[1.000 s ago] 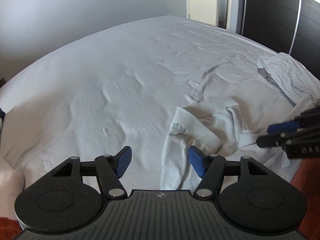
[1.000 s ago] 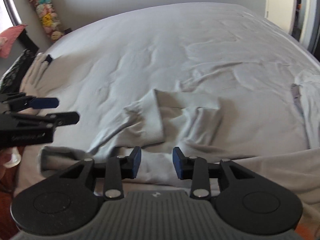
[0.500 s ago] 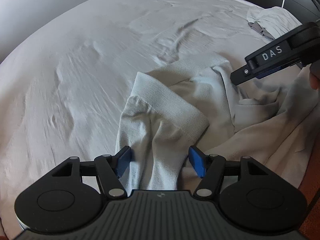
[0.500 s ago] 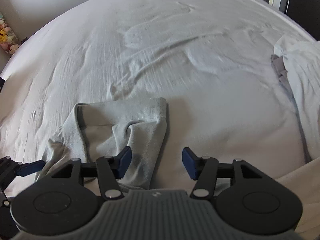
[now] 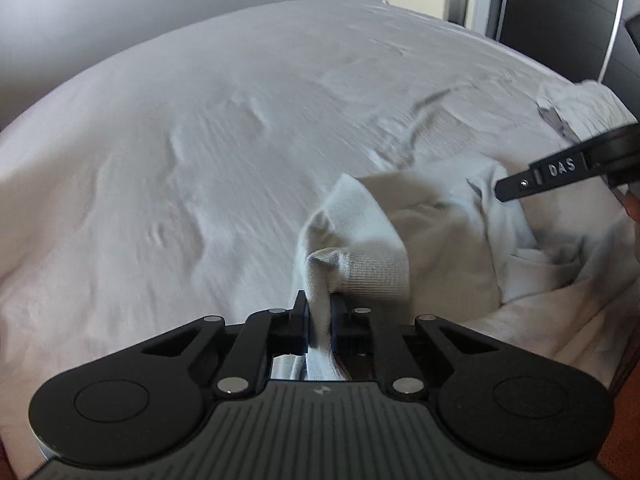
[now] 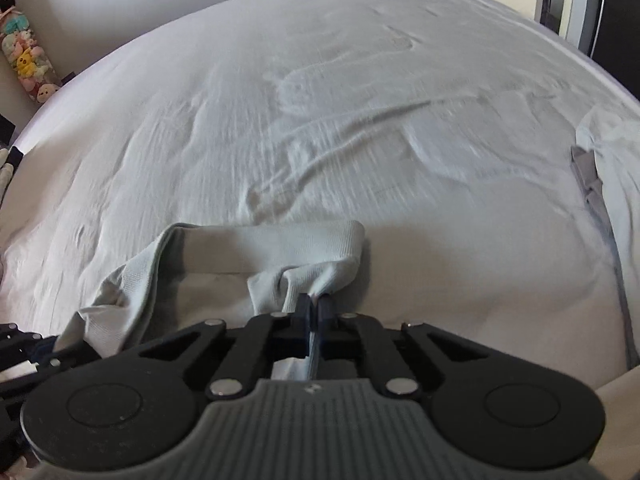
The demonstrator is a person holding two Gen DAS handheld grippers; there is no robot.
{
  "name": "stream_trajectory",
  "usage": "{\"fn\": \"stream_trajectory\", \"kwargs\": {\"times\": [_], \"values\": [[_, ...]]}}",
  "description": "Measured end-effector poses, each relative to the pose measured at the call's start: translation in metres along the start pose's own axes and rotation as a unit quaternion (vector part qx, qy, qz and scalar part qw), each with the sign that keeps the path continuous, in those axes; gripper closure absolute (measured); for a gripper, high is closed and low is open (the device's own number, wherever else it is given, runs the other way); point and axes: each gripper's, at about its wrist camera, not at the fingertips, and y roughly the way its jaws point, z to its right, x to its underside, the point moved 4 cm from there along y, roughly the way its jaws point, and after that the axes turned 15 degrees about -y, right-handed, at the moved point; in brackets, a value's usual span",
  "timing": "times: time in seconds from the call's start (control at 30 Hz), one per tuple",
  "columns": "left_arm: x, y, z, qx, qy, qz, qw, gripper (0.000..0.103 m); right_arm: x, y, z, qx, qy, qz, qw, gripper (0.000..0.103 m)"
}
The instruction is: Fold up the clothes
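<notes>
Nearest in the left wrist view, the left gripper (image 5: 319,312) has its jaws closed on a bunched fold of the pale ribbed-hem garment (image 5: 400,240), the ribbed band standing up just beyond the fingertips. The right wrist view shows what that one does not: the right gripper (image 6: 315,314) likewise clamped on a thin pinch of the same garment (image 6: 276,248), with the ribbed hem stretched in a band from there toward the left gripper (image 6: 24,344), which shows dark at the lower left edge. In the left view the right gripper (image 5: 568,168) reaches in from the right, marked "DAS", its tip over the crumpled cloth. That makes two grippers, both gripping one garment, which lies at the near edge of the bed (image 5: 240,120).

Farther right, a second pale garment with a grey strip (image 6: 600,168) lies on the bed (image 6: 320,80), apart from the first. At the far left, only the right view shows a column of plush toys (image 6: 24,60) against the wall.
</notes>
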Motion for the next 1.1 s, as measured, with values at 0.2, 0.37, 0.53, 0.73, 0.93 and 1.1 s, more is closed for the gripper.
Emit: {"fn": "stream_trajectory", "kwargs": {"times": [0.2, 0.37, 0.53, 0.73, 0.93, 1.1], "values": [[-0.015, -0.056, -0.071, -0.025, -0.103, 0.046, 0.9934, 0.094, -0.041, -0.030, -0.044, -0.007, -0.057, 0.062, 0.996, 0.100], [-0.006, -0.111, -0.119, -0.030, -0.175, 0.089, 0.9801, 0.096, -0.088, -0.059, -0.113, -0.017, -0.120, 0.127, 0.984, 0.100], [0.011, -0.159, -0.160, -0.073, -0.216, 0.137, 0.9641, 0.097, -0.128, -0.081, -0.195, -0.048, -0.176, 0.183, 0.966, 0.100], [0.034, -0.190, -0.226, -0.145, -0.274, 0.128, 0.9421, 0.097, -0.158, -0.078, -0.296, -0.111, -0.218, 0.205, 0.948, 0.100], [0.053, -0.192, -0.269, -0.186, -0.298, 0.088, 0.9322, 0.091, -0.156, -0.049, -0.362, -0.144, -0.246, 0.180, 0.941, 0.100], [0.054, -0.191, -0.275, -0.212, -0.279, 0.091, 0.9324, 0.080, -0.146, -0.020, -0.363, -0.143, -0.231, 0.144, 0.952, 0.095]]}}
